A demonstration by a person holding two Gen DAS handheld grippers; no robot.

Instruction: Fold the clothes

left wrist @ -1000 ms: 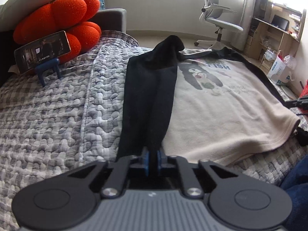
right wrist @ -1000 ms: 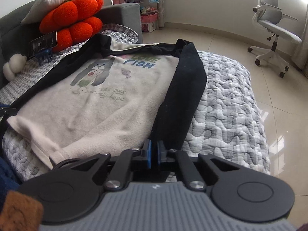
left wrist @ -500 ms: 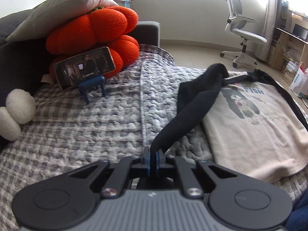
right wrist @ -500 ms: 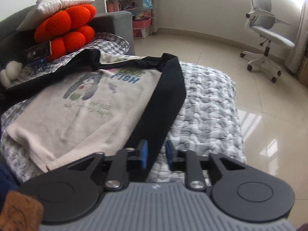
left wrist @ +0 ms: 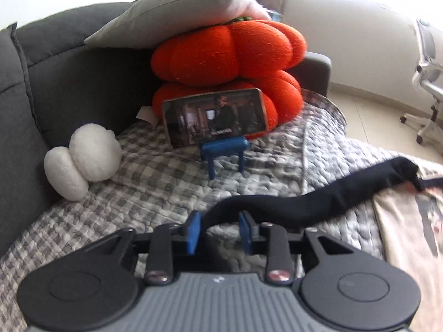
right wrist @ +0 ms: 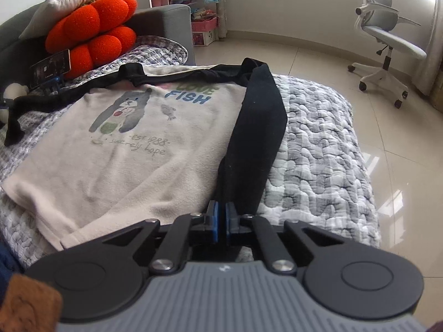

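A cream sweatshirt (right wrist: pixel 133 149) with a bear print and black sleeves lies flat, front up, on the grey quilt. Its right black sleeve (right wrist: pixel 254 138) runs straight down to my right gripper (right wrist: pixel 221 222), whose blue pads are shut on the cuff. In the left wrist view the other black sleeve (left wrist: pixel 318 196) stretches sideways across the quilt. Its cuff end lies between the pads of my left gripper (left wrist: pixel 218 231), which is open with a wide gap.
An orange pumpkin cushion (left wrist: pixel 227 63) under a grey pillow, a phone (left wrist: pixel 216 117) on a blue stand and a white plush (left wrist: pixel 83 160) sit at the sofa back. A white office chair (right wrist: pixel 387 33) stands on the tiled floor. The quilt edge (right wrist: pixel 360 193) drops off at the right.
My left gripper pulled its sleeve out to the left, then opened. My right gripper opened half a second ago and has shut on its sleeve cuff again.
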